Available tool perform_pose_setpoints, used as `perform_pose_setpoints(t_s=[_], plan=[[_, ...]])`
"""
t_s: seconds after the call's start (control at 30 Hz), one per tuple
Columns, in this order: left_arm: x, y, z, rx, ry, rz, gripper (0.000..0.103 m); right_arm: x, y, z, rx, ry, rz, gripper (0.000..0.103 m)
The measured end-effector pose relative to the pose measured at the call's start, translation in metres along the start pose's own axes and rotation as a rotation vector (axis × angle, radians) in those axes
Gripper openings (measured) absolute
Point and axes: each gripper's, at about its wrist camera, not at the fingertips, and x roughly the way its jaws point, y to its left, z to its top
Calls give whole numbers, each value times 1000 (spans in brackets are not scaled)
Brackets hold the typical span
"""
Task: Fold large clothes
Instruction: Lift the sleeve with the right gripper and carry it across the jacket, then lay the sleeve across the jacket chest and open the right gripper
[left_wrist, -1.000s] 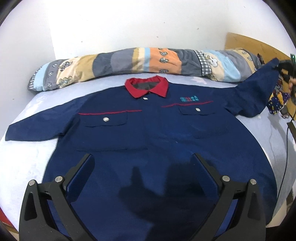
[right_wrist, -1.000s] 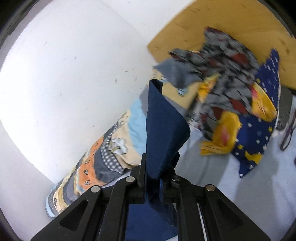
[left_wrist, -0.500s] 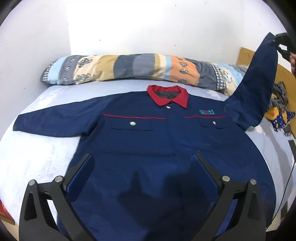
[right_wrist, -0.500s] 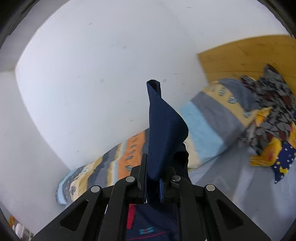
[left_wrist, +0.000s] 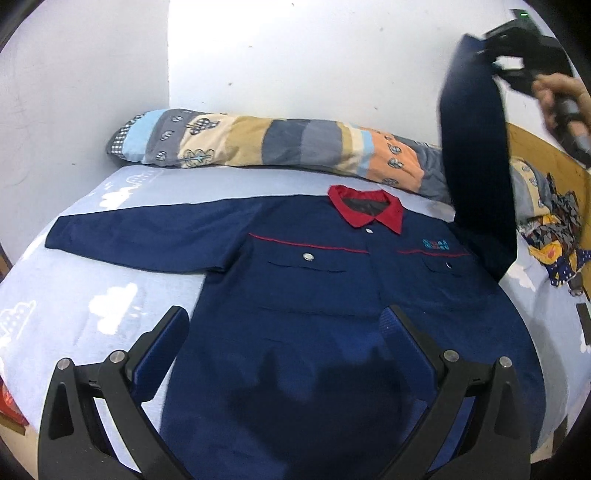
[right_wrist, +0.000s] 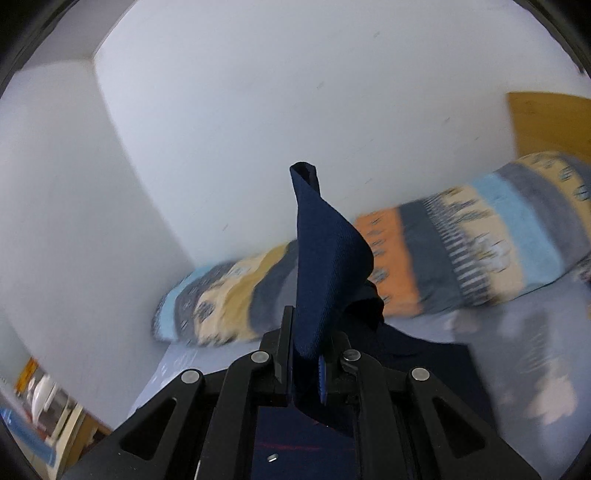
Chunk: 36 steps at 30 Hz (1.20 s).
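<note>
A navy work shirt (left_wrist: 314, 314) with a red collar (left_wrist: 365, 208) lies face up on the bed, its left sleeve (left_wrist: 140, 236) spread flat. My left gripper (left_wrist: 284, 343) is open and empty, hovering over the shirt's lower front. My right gripper (right_wrist: 306, 362) is shut on the cuff of the right sleeve (right_wrist: 325, 266) and holds it high; in the left wrist view that sleeve (left_wrist: 476, 166) hangs upright from the gripper (left_wrist: 491, 55) at the upper right, above the shirt's shoulder.
A long striped patchwork pillow (left_wrist: 280, 144) lies along the white wall at the bed's head. A crumpled patterned cloth (left_wrist: 557, 240) sits at the right by a wooden board (left_wrist: 546, 158). The light blue sheet (left_wrist: 74, 295) shows left of the shirt.
My right gripper has lifted the right sleeve higher and swung it left, toward the shirt's middle. My left gripper has drifted left, staying open above the shirt's hem.
</note>
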Motion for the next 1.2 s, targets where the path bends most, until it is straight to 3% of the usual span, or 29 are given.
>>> perform_pose_setpoints(t_s=[0.17, 0.33, 0.47, 0.57, 0.73, 0.9, 1.0, 1.2], plan=[[0, 25, 0, -56, 14, 10, 103, 73, 48, -68, -79, 127, -8, 10], [-2, 43, -1, -95, 14, 28, 103, 161, 75, -168, -171, 290, -86, 10], [-2, 56, -4, -122, 22, 40, 103, 203, 92, -241, -234, 406, -138, 10], [0, 65, -5, -141, 34, 50, 103, 224, 106, -276, -287, 459, -157, 10], [4, 73, -6, -166, 54, 44, 103, 246, 108, -303, -319, 526, -201, 19], [1, 74, -7, -162, 50, 47, 103, 241, 117, -308, -377, 533, -221, 27], [1, 77, -6, -173, 48, 46, 103, 226, 119, -303, -309, 568, -105, 47], [1, 80, -5, -192, 49, 45, 103, 185, 118, -299, -261, 543, 28, 52]])
